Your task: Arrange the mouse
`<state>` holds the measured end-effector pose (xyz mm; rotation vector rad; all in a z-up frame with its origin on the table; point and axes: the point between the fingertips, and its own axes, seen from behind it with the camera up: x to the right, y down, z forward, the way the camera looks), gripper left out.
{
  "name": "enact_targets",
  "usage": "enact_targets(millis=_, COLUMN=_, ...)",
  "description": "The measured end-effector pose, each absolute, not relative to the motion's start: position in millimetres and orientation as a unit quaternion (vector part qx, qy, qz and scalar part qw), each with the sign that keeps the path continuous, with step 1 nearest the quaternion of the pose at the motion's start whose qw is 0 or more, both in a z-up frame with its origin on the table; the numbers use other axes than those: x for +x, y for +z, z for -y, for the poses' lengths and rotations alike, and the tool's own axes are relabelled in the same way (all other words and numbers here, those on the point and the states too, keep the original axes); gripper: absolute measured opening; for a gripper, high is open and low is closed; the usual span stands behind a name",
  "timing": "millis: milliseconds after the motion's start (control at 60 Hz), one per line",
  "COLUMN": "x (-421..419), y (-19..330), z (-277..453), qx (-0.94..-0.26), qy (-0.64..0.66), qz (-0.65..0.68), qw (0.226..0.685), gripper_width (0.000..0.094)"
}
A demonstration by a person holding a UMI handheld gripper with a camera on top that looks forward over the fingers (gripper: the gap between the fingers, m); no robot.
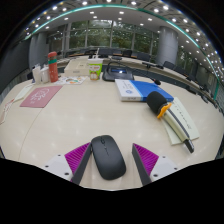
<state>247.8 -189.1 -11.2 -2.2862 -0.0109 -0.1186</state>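
Note:
A black computer mouse [108, 156] lies on the pale table [70, 120] between my two fingers, its front pointing away from me. My gripper [111, 150] is open. The left finger stands close against the mouse's side, and a small gap shows between the mouse and the right finger. The magenta pads [76, 155] flank the mouse on both sides. The mouse rests on the table on its own.
Beyond the fingers to the right lie a white-and-blue book [128, 89], a dark blue case [152, 92], a black-and-orange item [161, 105] and papers [185, 122]. A pink pad [42, 96] and bottles [52, 66] are at the far left. A green-labelled box [95, 68] stands behind.

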Motion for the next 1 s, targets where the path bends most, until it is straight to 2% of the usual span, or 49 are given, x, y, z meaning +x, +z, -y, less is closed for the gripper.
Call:
enact_targets(millis=67, x=246.5, y=-12.8, z=180.1, qx=-0.910, qy=-0.036, qz=0.003, qw=0.414, gripper_width=0.0784)
enact_targets(millis=200, x=237.5, y=-15.1, z=171.8, qx=-0.907, qy=-0.014, qz=0.009, qw=0.421, gripper_width=0.0515)
enact_targets(millis=517, x=235.6, y=-14.3, z=170.6, qx=-0.906, qy=-0.031, qz=-0.001, qw=0.423, gripper_width=0.0343)
enact_targets(millis=683, x=237.7, y=-12.7, z=170.6, qx=-0.909, qy=-0.043, qz=-0.021, qw=0.414, gripper_width=0.0334)
enact_targets(millis=800, x=233.5, y=18.9, z=160.6, qx=-0.899, qy=-0.069, qz=-0.038, qw=0.431, gripper_width=0.0334)
enact_targets(millis=1000, x=183.7, y=121.6, z=109.0, qx=-0.869, qy=-0.085, qz=-0.071, qw=0.483, gripper_width=0.0334)
